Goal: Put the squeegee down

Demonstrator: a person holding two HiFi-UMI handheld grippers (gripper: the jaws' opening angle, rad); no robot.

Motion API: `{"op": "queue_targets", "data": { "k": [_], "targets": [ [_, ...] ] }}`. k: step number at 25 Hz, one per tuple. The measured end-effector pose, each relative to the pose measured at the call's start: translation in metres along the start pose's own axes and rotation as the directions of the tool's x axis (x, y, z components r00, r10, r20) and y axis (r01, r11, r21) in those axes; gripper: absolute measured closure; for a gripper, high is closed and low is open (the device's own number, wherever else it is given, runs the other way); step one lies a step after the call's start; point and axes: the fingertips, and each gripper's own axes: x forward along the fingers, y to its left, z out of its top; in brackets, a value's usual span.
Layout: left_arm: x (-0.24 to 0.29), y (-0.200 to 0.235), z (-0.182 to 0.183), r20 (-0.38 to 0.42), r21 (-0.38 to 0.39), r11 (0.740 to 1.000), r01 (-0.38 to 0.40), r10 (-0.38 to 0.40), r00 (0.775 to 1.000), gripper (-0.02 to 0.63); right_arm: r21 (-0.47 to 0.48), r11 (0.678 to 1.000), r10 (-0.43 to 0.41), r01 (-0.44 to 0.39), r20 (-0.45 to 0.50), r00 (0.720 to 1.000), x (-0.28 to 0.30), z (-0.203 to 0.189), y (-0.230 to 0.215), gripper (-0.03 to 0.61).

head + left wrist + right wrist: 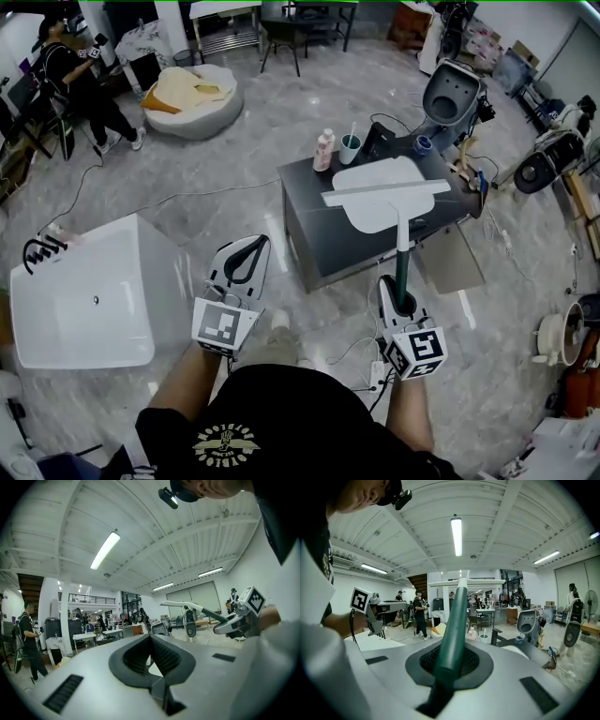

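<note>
Right gripper view: your right gripper [451, 653] pinched dark green handle of white-bladed squeegee [457, 606], blade above dark grey table [314, 211]. Your left gripper [150, 638] pressed together, empty.

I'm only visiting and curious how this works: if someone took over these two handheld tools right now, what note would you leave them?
Right tongs: shut on the green handle of the squeegee.
Left tongs: shut, nothing in them.
Where: the squeegee is held out in front, its white blade over the dark table and the white oval panel on it. I can't tell if it touches.
Done: nothing put down yet.
Left: set the squeegee down and let go.
</note>
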Motion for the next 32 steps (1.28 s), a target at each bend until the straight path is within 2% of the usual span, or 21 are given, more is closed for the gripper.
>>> {"op": "queue_targets", "data": {
  "k": [7,23,28,32],
  "targets": [
    [0.046,0.032,-0.002,-0.001,-0.008,1.000,0.005,-0.005,1.000,0.591,-0.011,1.000,-0.001,0.001,-0.004,1.000,0.045,0.021,-0.019,0.540],
    [0.123,0.079,-0.005,0.022,0.004,0.996,0.092,-0.092,0.996,0.591,-0.038,0.998,-0.041,0.041,0.014,0.999,0.119,0.059,-0.038,0.540],
    [0.132,0.092,-0.005,0.031,0.001,0.995,0.095,-0.095,0.995,0.591,-0.019,0.999,-0.042,0.042,-0.002,0.999,0.134,0.052,-0.037,0.540],
    [0.142,0.092,-0.009,0.005,0.022,0.994,0.106,-0.107,0.994,0.592,-0.010,1.000,-0.029,0.028,-0.024,0.999,0.148,0.041,-0.044,0.540]
  ]
}}
